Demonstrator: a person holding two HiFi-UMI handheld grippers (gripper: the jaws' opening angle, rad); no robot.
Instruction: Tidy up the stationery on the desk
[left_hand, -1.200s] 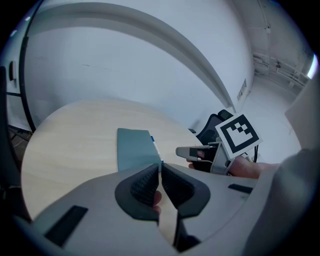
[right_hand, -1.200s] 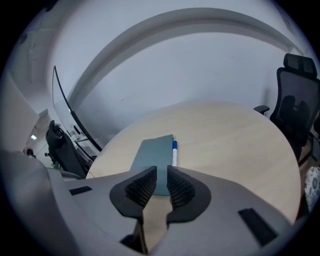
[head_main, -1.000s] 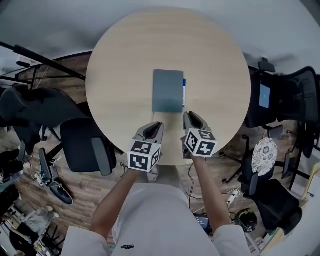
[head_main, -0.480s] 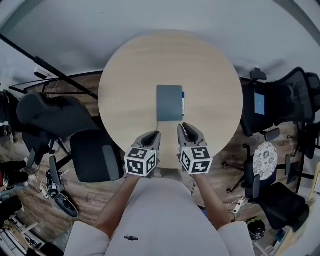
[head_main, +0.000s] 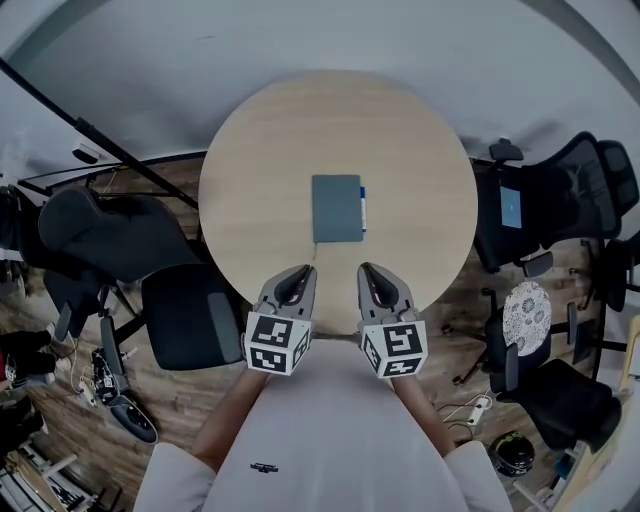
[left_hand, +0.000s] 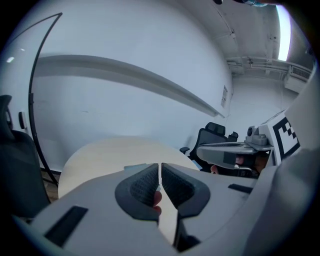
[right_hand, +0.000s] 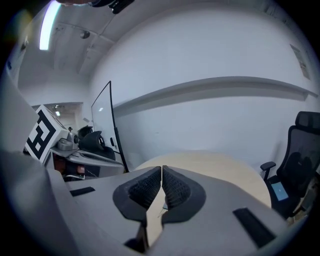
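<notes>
**Desk.** Round pale wooden table (head_main: 250, 180).

**Stationery on it.**
- One grey notebook (head_main: 337, 208) lies flat near the table's centre, square to the person.
- One slim blue item (head_main: 363, 196) lies touching the notebook's 3 o'clock edge, parallel to it. It may be a pen, but it is too small to tell.
- Nothing else loose shows on the tabletop.

**Left gripper** (head_main: 298, 276). It is at the table's 6 o'clock rim, slightly toward 7. The jaws are pressed together with nothing between them, and it points toward the notebook but is well apart from it.

**Right gripper** (head_main: 371, 275). It is at the 6 o'clock rim, slightly toward 5. Its jaws have just been closing and now meet, with nothing between them.

**Surroundings.** One dark office chair (head_main: 190, 318) stands at the table's 8 o'clock. Another chair (head_main: 560, 195) stands at 3 o'clock.

**Progress, as judged.**
- The two items are gathered into one aligned group and neither gripper holds anything.
- The tidying looks finished or nearly so.
- At most, the blue item's placement could still be checked.

**Change from a second ago.**
- Both grippers were over the near part of the table, just short of the notebook's 6 o'clock edge. They now sit back at the rim, nearer the person's body.
- The right jaws, then partly apart, are now together.
- The table takes up less of the head view.
- The notebook and blue item lie as they did.
</notes>
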